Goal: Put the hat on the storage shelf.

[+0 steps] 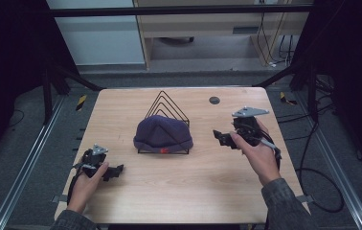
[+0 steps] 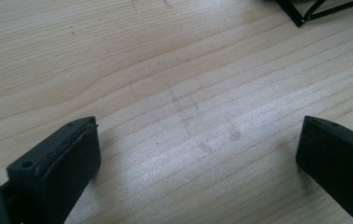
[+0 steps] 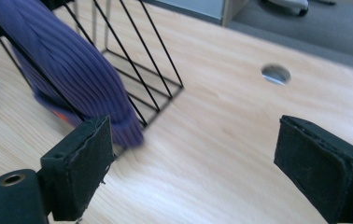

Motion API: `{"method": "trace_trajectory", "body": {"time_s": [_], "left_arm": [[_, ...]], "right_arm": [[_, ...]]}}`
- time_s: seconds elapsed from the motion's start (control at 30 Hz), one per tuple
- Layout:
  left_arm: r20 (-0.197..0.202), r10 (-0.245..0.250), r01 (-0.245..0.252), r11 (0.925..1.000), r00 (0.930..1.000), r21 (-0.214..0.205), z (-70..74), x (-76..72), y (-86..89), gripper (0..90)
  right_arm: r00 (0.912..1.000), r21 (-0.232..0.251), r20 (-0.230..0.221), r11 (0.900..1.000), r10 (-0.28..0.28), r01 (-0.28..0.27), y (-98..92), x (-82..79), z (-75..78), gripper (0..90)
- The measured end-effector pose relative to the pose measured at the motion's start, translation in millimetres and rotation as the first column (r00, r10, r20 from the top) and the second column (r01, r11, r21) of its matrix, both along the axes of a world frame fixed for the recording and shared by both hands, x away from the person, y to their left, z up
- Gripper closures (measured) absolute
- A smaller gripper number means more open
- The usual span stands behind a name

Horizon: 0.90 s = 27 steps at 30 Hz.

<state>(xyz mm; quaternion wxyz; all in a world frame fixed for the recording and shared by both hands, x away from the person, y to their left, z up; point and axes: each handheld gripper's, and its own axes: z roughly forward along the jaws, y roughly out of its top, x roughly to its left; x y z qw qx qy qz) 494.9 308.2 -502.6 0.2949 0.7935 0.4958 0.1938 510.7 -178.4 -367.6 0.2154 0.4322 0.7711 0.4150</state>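
At lower left, the left hand-held gripper point(image 1: 114, 171) is seen wide open and empty on the light wooden tabletop point(image 1: 179, 182). At centre, the purple knitted beanie point(image 1: 163, 134) is draped over the black wire rack point(image 1: 167, 109). At right, the right hand-held gripper point(image 1: 220, 137) is open, empty; removal is judged not yet begun.

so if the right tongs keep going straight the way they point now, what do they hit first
Probably the purple beanie on the black wire rack. The right tongs stand open with bare table between them; the hat's brim sits just past the left jaw, though depth is hard to judge.
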Motion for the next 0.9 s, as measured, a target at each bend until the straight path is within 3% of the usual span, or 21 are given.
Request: {"method": "trace_trajectory", "body": {"time_s": [0.17,0.5,0.63,0.9], "left_arm": [[0.0,-0.003,0.003,1.0,1.0,0.001,0.0,0.6,0.1,0.0],[0.047,0.0,0.001,0.9999,0.9989,-0.016,-3.8,3.3,-2.8,0.0],[0.061,-0.003,0.004,0.9997,0.9981,-0.022,-5.0,3.6,-2.5,0.0],[0.063,-0.006,0.008,0.9996,0.998,-0.026,-5.4,4.7,-2.6,0.0]], "right_arm": [[0.9992,0.038,-0.028,0.9989,-0.028,0.029,-28.7,-3.2,-30.5,12.7],[0.9884,0.015,-0.135,0.9973,-0.07,0.072,-52.6,-15.8,-89.2,13.2],[0.979,0.038,-0.173,0.9924,-0.109,0.117,-60.1,-14.4,-99.3,13.4],[0.964,-0.003,-0.224,0.9891,-0.144,0.147,-59.3,-10.6,-120.8,13.3]]}}
